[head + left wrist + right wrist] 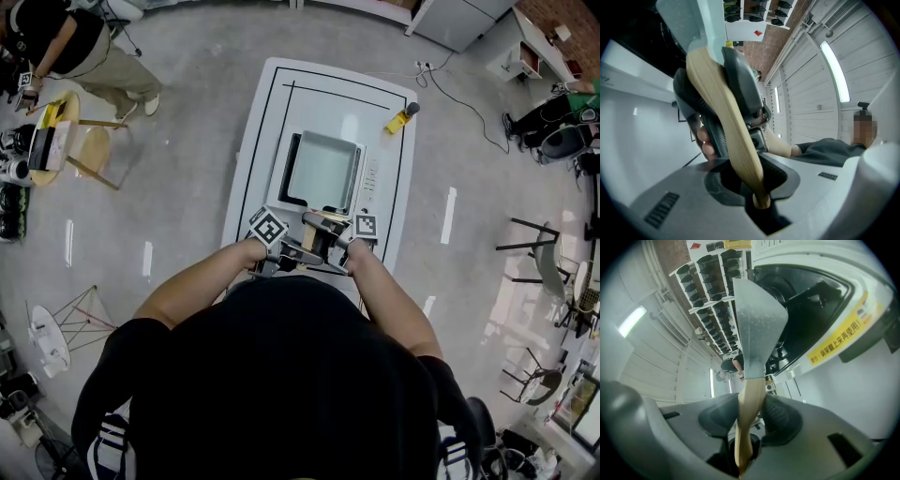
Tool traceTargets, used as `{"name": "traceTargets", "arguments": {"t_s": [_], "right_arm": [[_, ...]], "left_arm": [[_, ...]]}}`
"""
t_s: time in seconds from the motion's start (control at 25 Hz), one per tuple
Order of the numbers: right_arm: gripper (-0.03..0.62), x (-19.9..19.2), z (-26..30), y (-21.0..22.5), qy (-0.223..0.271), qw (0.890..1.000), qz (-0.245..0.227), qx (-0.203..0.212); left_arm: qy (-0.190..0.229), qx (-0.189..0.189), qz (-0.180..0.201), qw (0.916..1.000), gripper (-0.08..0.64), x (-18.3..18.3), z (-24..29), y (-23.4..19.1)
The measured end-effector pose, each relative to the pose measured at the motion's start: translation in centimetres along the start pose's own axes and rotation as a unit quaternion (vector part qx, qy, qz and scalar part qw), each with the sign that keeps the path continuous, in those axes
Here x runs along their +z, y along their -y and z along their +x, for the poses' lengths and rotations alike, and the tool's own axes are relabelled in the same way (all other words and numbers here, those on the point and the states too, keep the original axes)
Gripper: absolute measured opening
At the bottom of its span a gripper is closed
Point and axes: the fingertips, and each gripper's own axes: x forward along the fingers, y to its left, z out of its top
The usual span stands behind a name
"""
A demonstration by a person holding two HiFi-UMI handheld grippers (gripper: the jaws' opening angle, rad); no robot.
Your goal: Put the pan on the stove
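Head view: square pan (323,172) over the stove (371,184) on the white table (255,131), contact with the stove not discernible; wooden handle (317,223) pointing near. Left gripper (757,190) and right gripper (743,430) side by side, both clamped on the wooden handle.

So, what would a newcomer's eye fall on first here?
The left tool and the right tool are shut on the wooden handle of a square pan, close before the person. The pan is over the stove in the middle of the white table; a yellow object lies at the table's far right corner.
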Motion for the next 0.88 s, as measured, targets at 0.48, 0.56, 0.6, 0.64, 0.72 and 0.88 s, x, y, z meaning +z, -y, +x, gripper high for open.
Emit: {"name": "traceTargets", "arguments": {"t_s": [0.48, 0.56, 0.6, 0.64, 0.72, 0.88], "right_arm": [[0.137, 0.1, 0.0, 0.6, -0.004, 1.000, -0.004, -0.003], [0.137, 0.1, 0.0, 0.7, -0.004, 1.000, -0.005, -0.002], [0.137, 0.1, 0.1, 0.8, -0.005, 1.000, -0.005, -0.002], [0.138, 0.1, 0.0, 0.9, -0.005, 1.000, -0.006, -0.002], [0.138, 0.0, -0.1, 1.2, -0.007, 1.000, -0.013, -0.003], [0.138, 0.1, -0.1, 1.5, -0.008, 1.000, -0.016, -0.002]], "left_arm": [[-0.009, 0.008, -0.004, 0.9999, 0.080, -0.2, 0.0, -1.0], [-0.012, 0.009, -0.006, 0.9999, 0.078, -0.4, 0.1, -1.1], [-0.013, 0.009, -0.007, 0.9998, 0.078, -0.4, 0.1, -1.2], [-0.014, 0.010, -0.007, 0.9998, 0.077, -0.5, 0.1, -1.3], [-0.016, 0.014, -0.007, 0.9997, 0.077, -0.6, 0.2, -1.6], [-0.021, 0.017, -0.010, 0.9996, 0.074, -0.7, 0.2, -2.0]]}}
